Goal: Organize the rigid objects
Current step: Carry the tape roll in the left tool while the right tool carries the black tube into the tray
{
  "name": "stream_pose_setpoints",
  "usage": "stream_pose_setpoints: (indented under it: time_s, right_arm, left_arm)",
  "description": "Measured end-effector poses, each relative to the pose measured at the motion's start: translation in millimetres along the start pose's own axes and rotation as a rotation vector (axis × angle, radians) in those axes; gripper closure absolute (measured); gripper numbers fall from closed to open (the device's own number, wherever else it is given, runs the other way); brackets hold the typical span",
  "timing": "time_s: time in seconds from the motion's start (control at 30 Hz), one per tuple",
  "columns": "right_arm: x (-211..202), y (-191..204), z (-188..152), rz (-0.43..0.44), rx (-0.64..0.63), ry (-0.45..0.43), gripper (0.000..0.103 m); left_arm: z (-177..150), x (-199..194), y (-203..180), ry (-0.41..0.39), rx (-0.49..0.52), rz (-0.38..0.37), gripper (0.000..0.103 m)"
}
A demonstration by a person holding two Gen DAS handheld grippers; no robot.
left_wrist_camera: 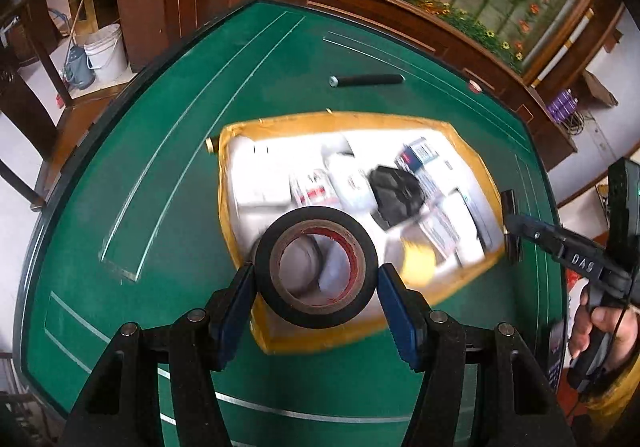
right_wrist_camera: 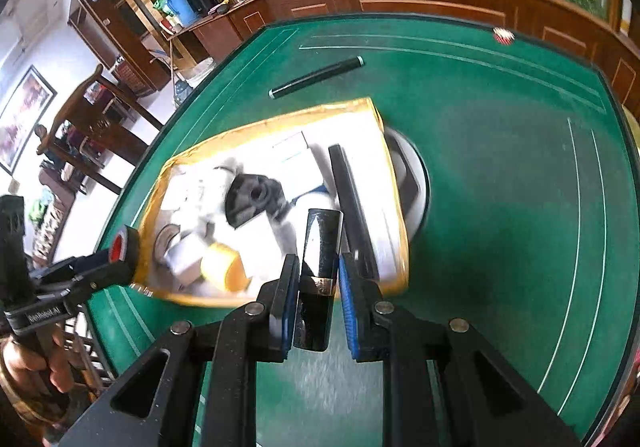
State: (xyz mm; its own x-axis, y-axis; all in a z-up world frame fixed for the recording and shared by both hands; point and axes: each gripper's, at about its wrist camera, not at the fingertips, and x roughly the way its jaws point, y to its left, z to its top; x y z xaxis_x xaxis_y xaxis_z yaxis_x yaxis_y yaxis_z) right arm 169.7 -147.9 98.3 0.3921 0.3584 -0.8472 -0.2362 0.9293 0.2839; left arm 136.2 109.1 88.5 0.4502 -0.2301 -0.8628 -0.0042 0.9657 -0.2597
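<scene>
Both jaws are closed on cargo: the left gripper pinches a roll of black tape across its width, blue pads pressed on the roll's outer sides at lower centre of the left wrist view, while the right gripper clamps a narrow glossy black bar with a metallic band, held upright between its pads at lower centre of the right wrist view. Each load hangs over the near edge of a shallow box with a yellow-taped rim, which fills the middle of both frames. Its contents are blurred; a black lump, several white and printed packets, and a yellow roll near the lower rim can be made out. In the right wrist view a white round object shows just beyond the box's right side, partly hidden by it. Above the box a dark cylinder lies alone on the green table, apart from the rim. A small red and white piece sits near the table's far edge, upper right of the right wrist view. In that view the left gripper enters from the left edge, with a hand on its handle at lower left. Dark wood cabinets with a floral panel above run along the top, and a white bucket stands on the floor at upper left of the left wrist view.
</scene>
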Motion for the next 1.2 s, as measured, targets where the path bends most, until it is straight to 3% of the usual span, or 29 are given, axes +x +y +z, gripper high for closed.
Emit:
stream_pose_setpoints:
  time_s: [0.47,0.8,0.93,1.03,1.13,1.2]
  right_arm:
    - [50,-4,20,-0.090,0.020,0.051,0.084]
    - [53,-3,19,-0.079,0.014,0.027,0.084]
    - [42,-1,18,-0.072,0.018,-0.013,0.071]
    - [29,3,18,-0.068,0.010,-0.044,0.066]
    - [16,4,15,-0.057,0.017,-0.072,0.055]
    - [7,6,11,-0.048,0.023,-0.085,0.051]
  left_arm:
    - [83,78,-53,0.071,0.141,-0.060,0.038]
    - [95,103,-65,0.102,0.168,-0.039,0.038]
    - [87,93,-62,0.085,0.148,-0.008,0.036]
    - [79,78,-63,0.048,0.140,0.015,0.023]
    - [68,61,-65,0.014,0.148,0.028,0.019]
    - [59,49,-69,-0.004,0.162,0.044,0.009]
